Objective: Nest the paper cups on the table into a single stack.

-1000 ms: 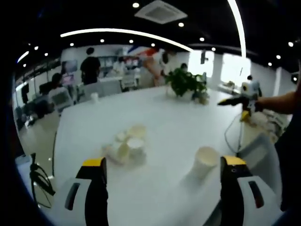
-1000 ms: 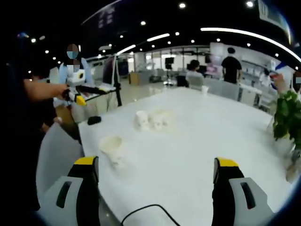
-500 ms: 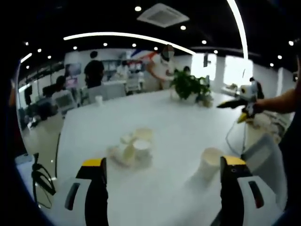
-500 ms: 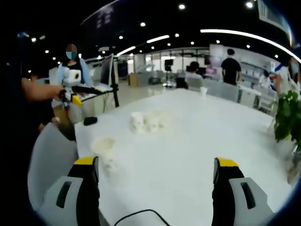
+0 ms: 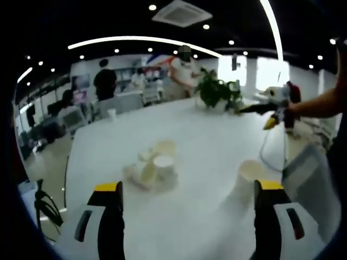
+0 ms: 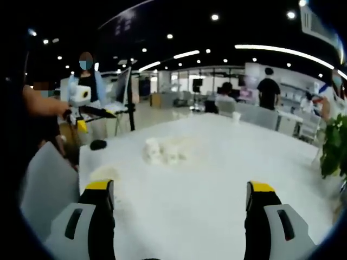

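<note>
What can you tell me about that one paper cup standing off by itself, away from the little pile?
The lone paper cup is plain white, looks like thin paper and stands upright on the white table, mouth up, with nothing seen inside. It sits just inside the left gripper's right jaw, apart from the cluster of cups. Nothing grips it.

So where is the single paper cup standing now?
In the left gripper view, the single cup stands on the white table, right of the cup cluster.
</note>
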Action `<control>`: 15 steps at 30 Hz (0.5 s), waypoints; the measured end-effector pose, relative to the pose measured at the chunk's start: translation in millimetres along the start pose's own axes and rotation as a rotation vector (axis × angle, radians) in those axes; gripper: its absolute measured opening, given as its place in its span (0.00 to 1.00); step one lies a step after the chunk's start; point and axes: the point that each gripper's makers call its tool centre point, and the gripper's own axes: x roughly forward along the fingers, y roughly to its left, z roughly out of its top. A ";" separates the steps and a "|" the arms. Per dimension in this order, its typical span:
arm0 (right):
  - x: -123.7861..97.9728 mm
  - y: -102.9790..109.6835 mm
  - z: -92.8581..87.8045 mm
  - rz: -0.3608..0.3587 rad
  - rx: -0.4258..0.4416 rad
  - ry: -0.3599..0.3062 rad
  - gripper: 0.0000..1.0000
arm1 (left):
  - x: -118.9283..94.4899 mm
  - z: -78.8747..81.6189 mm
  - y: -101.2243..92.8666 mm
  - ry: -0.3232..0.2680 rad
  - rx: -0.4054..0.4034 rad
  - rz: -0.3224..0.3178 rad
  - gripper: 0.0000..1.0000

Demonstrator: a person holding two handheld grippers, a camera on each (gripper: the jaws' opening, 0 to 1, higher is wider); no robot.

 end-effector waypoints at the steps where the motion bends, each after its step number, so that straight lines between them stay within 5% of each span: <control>1: 5.9 -1.4 -2.3 0.001 -0.006 0.003 1.00 | 1.0 -0.5 3.3 0.003 -0.007 0.012 1.00; 6: 22.9 -6.7 -6.1 0.001 -0.002 0.001 1.00 | 3.0 7.2 7.5 -0.038 -0.037 0.023 1.00; 15: 48.7 -12.7 -1.5 0.018 -0.011 0.000 1.00 | 9.7 -0.8 14.7 -0.010 -0.043 0.032 1.00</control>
